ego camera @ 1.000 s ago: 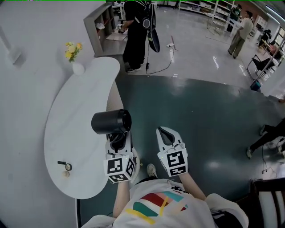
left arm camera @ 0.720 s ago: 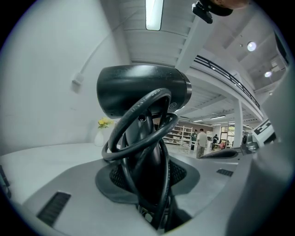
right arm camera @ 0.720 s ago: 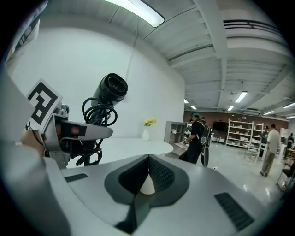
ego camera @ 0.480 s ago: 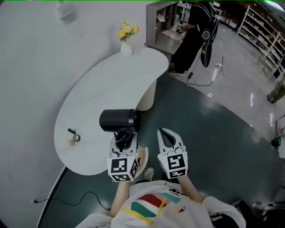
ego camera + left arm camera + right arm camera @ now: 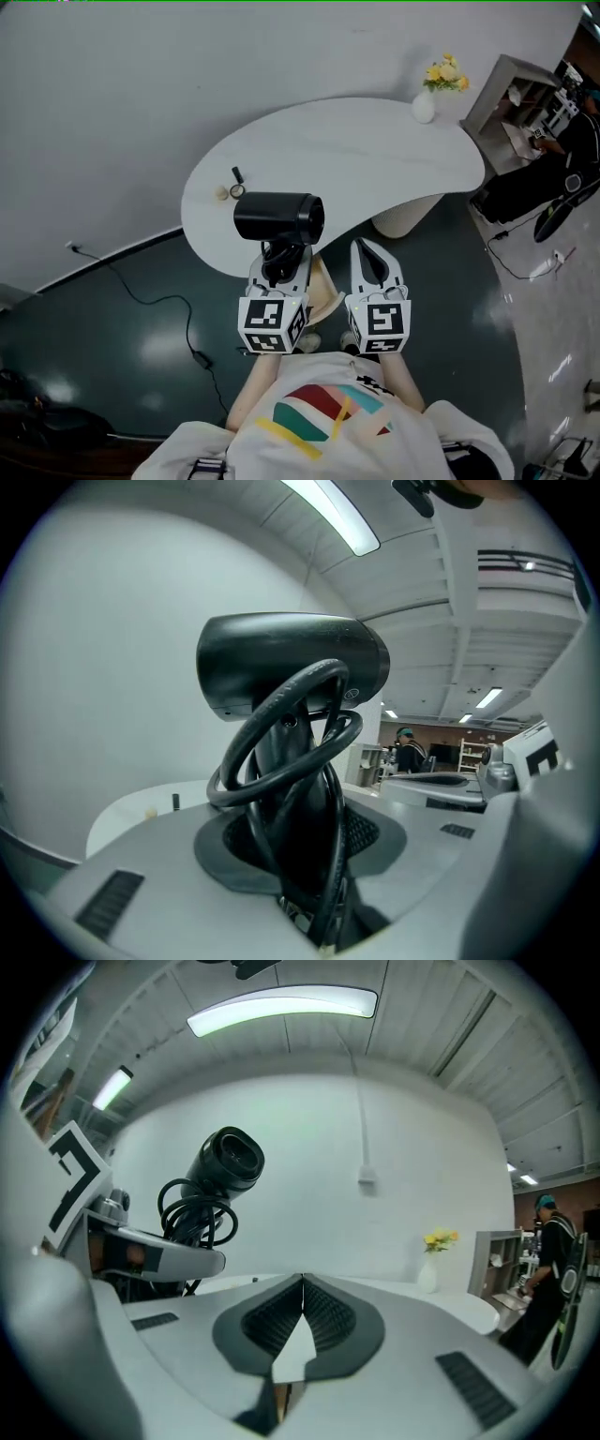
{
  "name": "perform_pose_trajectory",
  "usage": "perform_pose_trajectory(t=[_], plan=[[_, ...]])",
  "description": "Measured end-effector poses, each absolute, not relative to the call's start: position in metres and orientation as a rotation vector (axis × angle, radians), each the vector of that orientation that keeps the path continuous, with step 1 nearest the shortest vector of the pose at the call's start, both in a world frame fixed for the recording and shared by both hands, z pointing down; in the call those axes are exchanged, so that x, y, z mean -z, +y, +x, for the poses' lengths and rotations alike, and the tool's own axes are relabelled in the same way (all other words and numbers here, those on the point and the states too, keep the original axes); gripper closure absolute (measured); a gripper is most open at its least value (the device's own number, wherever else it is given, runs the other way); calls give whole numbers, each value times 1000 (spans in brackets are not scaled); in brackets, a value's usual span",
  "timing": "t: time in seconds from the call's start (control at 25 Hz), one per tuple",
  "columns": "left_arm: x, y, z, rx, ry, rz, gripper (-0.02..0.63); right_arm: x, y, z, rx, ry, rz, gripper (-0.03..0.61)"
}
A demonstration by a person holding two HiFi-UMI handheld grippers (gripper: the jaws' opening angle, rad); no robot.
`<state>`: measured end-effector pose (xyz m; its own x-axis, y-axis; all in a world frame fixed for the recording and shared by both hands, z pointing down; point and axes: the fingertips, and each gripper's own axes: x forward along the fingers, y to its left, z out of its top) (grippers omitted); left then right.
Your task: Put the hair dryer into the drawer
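Note:
The black hair dryer [image 5: 277,217] stands upright in my left gripper [image 5: 281,262], which is shut on its handle and coiled cord; its barrel lies crosswise above the jaws, over the near edge of the white table [image 5: 356,150]. In the left gripper view the hair dryer [image 5: 291,667] fills the middle, its cord [image 5: 281,761] looped round the handle between the pads. My right gripper [image 5: 373,261] hangs beside it to the right, shut with nothing in it; its pads meet in the right gripper view, where the hair dryer [image 5: 225,1168] shows at the left. No drawer is in view.
A curved white table stands against a white wall. On it are a white vase with yellow flowers [image 5: 433,84] at the far right and small items [image 5: 231,187] near its left end. A cable [image 5: 178,309] trails over the dark floor at left. A grey shelf unit [image 5: 511,103] and a person [image 5: 562,150] are at right.
The view has swung round: the table, earlier at my left, now lies straight ahead. Both grippers turned with it, and the left kept its hold on the hair dryer.

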<state>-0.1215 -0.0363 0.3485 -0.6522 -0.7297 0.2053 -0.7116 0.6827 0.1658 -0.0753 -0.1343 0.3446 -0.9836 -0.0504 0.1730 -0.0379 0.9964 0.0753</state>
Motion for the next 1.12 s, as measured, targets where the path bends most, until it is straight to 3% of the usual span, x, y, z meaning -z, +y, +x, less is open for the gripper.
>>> perform_pose_trajectory(t=[0.52,1.12], plan=[[-361,-5,-106,91,-2786,684,456,-343,-105,-96,125,-3000,-425,566],[-393,-10,-103,65,-2712,595,456,-362,-97,-103,125,-2931,-524,566]])
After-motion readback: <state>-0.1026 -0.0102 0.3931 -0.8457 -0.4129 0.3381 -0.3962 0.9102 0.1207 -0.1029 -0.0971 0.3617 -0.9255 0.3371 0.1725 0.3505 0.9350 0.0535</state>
